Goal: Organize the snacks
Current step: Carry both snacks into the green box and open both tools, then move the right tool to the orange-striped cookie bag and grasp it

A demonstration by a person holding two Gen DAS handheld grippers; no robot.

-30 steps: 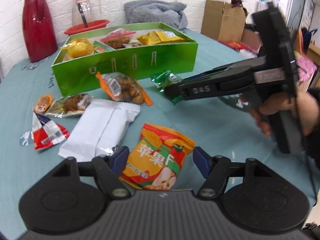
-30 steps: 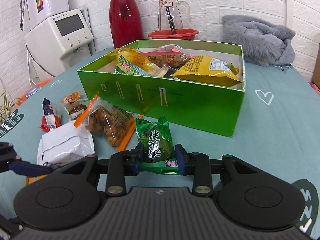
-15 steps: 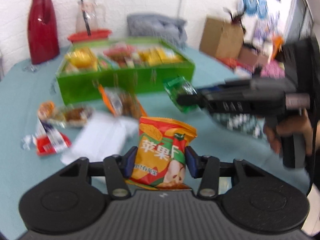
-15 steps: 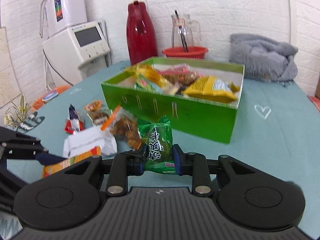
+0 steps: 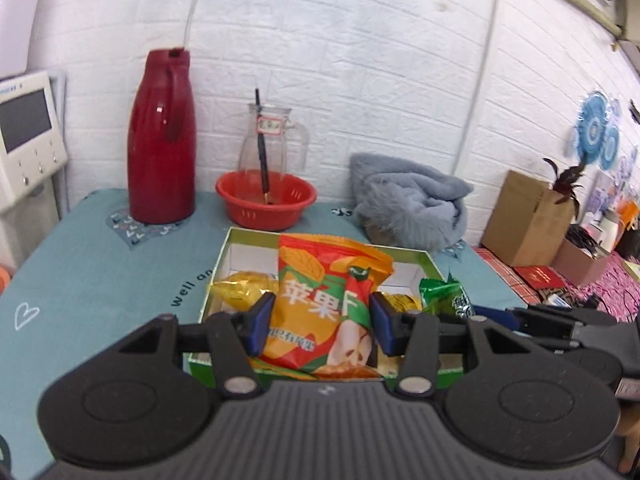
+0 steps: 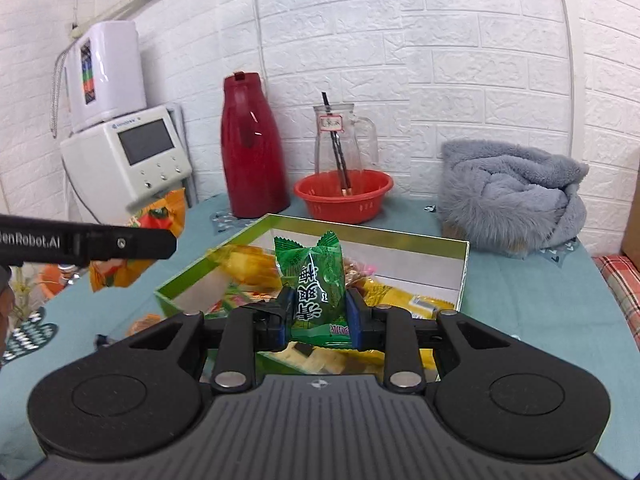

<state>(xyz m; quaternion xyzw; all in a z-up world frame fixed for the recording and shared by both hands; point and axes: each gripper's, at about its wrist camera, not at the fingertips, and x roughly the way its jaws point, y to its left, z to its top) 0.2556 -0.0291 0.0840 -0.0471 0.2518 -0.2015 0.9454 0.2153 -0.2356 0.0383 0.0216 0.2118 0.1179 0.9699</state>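
My left gripper (image 5: 320,324) is shut on an orange apple-chip bag (image 5: 326,296) and holds it upright above the open green snack box (image 5: 218,276). My right gripper (image 6: 319,312) is shut on a small green snack packet (image 6: 316,280), held above the same green box (image 6: 462,276). The box holds yellow packets (image 5: 240,286) and other snacks. The green packet (image 5: 444,294) and right gripper show at the right of the left wrist view. The left gripper's finger (image 6: 120,242) and the orange bag (image 6: 120,268) show at the left of the right wrist view.
Behind the box stand a red thermos (image 5: 162,140), a glass jug (image 5: 270,140) in a red basket (image 5: 266,200) and a grey fleece blanket (image 5: 412,204). A white appliance (image 6: 132,156) stands at the left. A cardboard box (image 5: 528,216) sits off the table's right.
Both grippers have lifted their packets off the teal tablecloth and carried them forward over the green box. The left gripper closed on the orange bag during this time.
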